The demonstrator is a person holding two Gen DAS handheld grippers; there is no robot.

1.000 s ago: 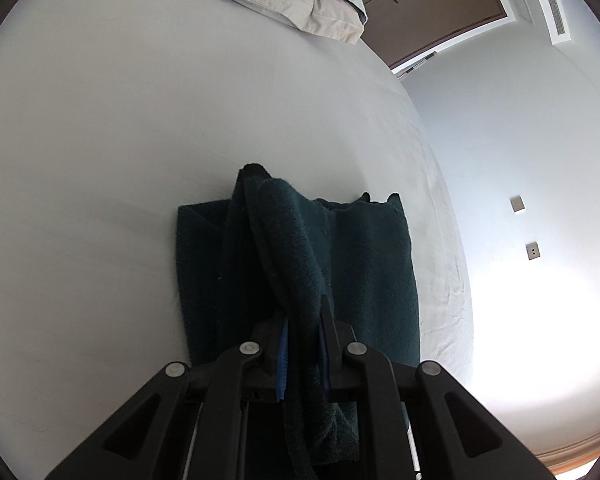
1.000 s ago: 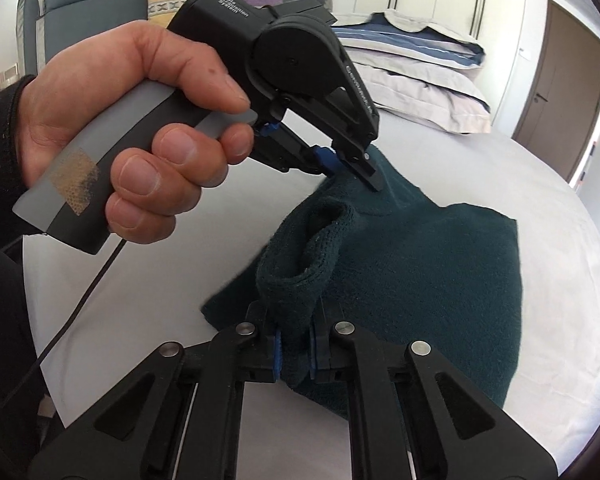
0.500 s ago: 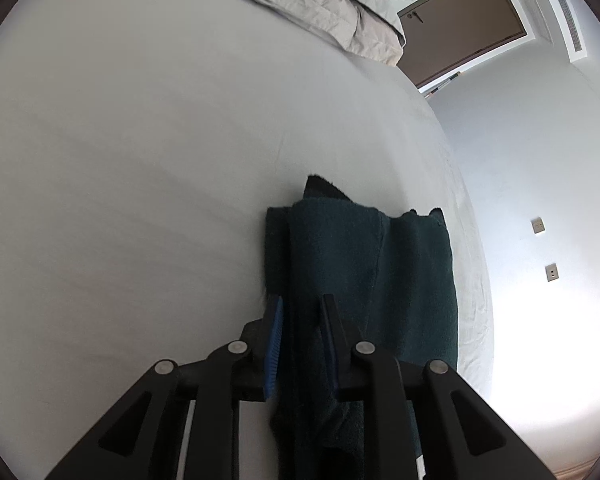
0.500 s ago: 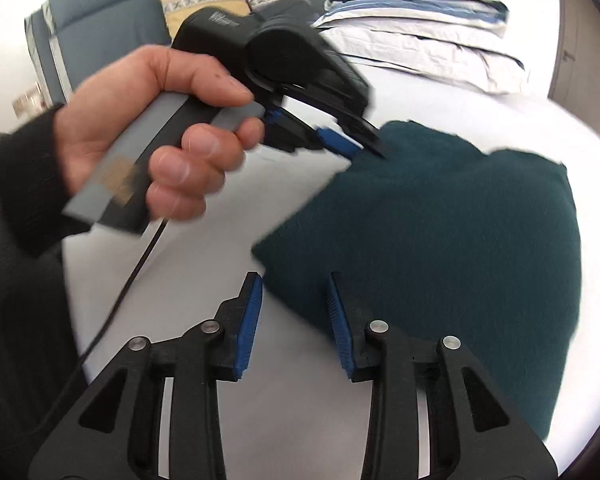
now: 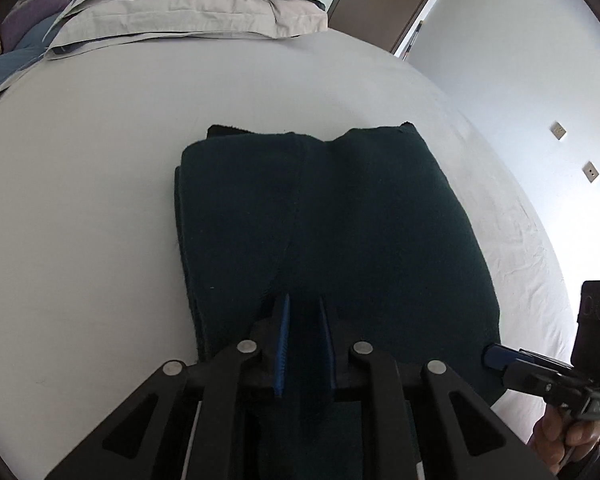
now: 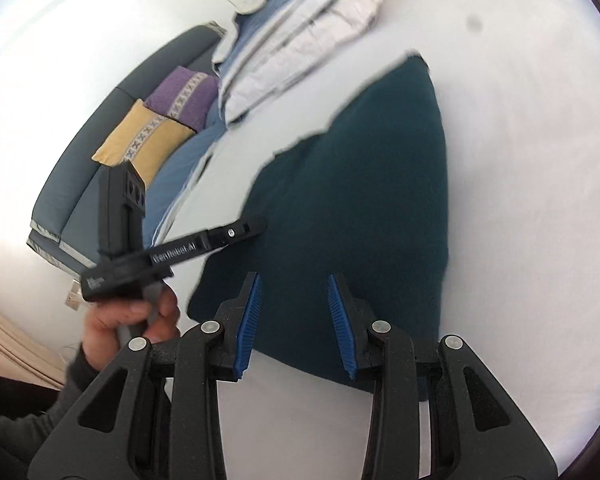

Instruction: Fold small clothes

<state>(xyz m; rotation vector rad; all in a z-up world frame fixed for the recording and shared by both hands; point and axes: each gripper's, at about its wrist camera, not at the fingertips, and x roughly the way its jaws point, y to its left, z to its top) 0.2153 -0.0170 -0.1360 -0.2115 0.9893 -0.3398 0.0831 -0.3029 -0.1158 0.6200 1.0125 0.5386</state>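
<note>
**Under both grippers, a folded dark green garment is lying on the white bed**

Just below and ahead of your left gripper [image 5: 304, 344], the dark green garment [image 5: 340, 232] is lying flat on the white bed sheet [image 5: 80, 200], folded into a rough rectangle. The blue pads of this gripper are standing a small gap apart, and no cloth is pinched between them; they are hovering over the near edge of the garment.

Your right gripper [image 6: 296, 320] is gaping wider, with its two blue pads clearly apart and nothing between them. The garment [image 6: 360, 200] is lying directly in front of its fingertips, and the near edge is passing under them. I cannot tell if the tips are touching the cloth.

To the left of the right gripper, your left hand [image 6: 132, 320] is holding the other tool, whose fingers are reaching over the near left corner of the garment. Far ahead of the left gripper, the stacked pillows [image 5: 188, 4] are resting at the head of the bed, well apart from the garment.
</note>
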